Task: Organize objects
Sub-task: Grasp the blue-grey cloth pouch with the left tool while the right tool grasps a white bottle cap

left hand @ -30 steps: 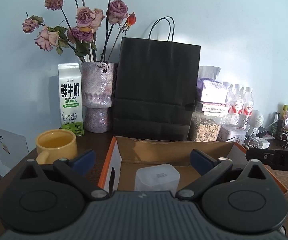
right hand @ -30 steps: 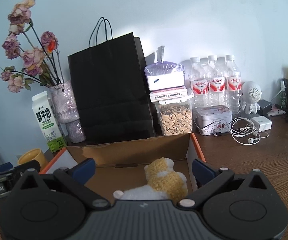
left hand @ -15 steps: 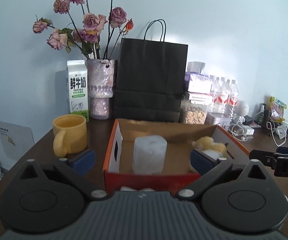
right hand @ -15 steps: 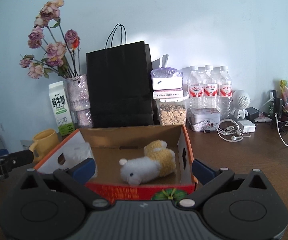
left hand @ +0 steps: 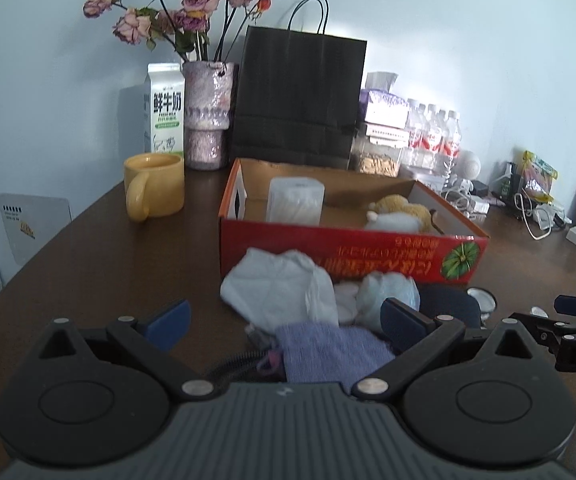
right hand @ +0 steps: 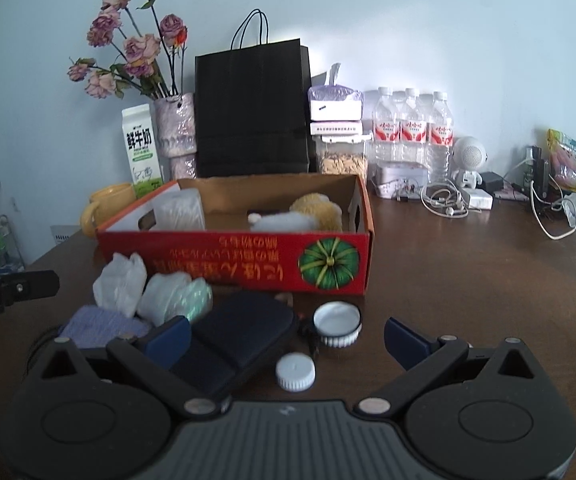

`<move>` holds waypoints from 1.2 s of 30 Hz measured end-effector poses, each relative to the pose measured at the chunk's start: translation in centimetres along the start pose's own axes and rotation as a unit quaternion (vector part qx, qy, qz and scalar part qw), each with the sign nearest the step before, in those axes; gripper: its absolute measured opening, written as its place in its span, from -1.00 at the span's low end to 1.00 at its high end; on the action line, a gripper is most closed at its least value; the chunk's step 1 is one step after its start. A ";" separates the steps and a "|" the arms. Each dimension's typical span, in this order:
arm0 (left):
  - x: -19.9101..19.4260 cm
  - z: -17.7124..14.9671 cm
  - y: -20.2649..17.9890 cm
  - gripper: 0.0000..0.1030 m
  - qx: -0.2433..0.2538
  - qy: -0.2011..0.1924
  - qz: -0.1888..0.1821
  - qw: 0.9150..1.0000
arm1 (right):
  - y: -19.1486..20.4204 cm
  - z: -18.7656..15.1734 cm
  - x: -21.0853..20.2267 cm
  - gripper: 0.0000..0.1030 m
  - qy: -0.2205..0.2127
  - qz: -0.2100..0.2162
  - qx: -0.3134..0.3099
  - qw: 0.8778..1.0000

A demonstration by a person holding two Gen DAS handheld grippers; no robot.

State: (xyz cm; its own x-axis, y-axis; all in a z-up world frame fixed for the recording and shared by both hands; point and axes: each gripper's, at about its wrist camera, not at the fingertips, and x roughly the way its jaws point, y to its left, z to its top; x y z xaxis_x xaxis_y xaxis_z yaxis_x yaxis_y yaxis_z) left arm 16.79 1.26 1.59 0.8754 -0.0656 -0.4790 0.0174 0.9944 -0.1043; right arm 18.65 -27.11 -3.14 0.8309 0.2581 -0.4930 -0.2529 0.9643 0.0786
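Objects for sorting lie partly inside and partly in front of a red cardboard box [left hand: 347,258] on the dark wooden worktop [left hand: 128,264]. From the left wrist view, the box holds a translucent white container [left hand: 295,201] standing upright near its left end and a yellow-and-white plush toy [left hand: 401,213] lying toward the right. Just in front of the box sit a crumpled white plastic bag [left hand: 276,286], a pale bluish wad [left hand: 387,292] and a lavender cloth [left hand: 327,350]. The left tongs [left hand: 284,316] hang over this pile with the two blue-tipped fingers wide apart and nothing between them. A yellow mug [left hand: 156,186] stands left of the box, with a milk carton [left hand: 164,110], a vase of dried roses [left hand: 208,116] and a black paper bag [left hand: 297,98] behind.

From the right wrist view, the same box [right hand: 240,258] faces the camera, its pumpkin print at the right end, the container [right hand: 180,212] and the plush toy [right hand: 299,216] inside. In front of it lie the white bag [right hand: 120,284], the bluish wad [right hand: 176,296], the lavender cloth [right hand: 96,330], a dark zip case [right hand: 240,330], a small open white jar [right hand: 337,324] and a white cap [right hand: 295,371] just beside it. The right tongs [right hand: 286,340] are spread open and empty above the case and cap. Water bottles [right hand: 409,128] stand by the wall.
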 end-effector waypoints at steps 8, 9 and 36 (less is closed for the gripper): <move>-1.5 -2.5 0.6 1.00 -0.015 0.040 -0.008 0.999 | -0.5 -2.2 -1.7 1.00 0.017 -0.001 -0.006 1.000; -1.6 -2.6 0.6 1.00 -0.015 0.041 -0.005 0.999 | -0.7 -2.4 -1.7 1.00 0.018 -0.006 -0.007 1.000; -1.4 -2.2 1.4 1.00 -0.029 0.045 0.043 0.998 | -11.8 -1.3 4.2 -0.13 0.057 -0.071 -0.001 0.996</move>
State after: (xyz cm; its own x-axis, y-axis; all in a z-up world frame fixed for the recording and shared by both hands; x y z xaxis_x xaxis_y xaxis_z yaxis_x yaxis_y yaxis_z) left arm 14.53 2.58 0.20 0.8255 0.0096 -0.5643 -0.0859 0.9903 -0.1088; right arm 24.48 -37.53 -7.32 0.7972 0.1112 -0.5934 -0.1385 0.9904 -0.0005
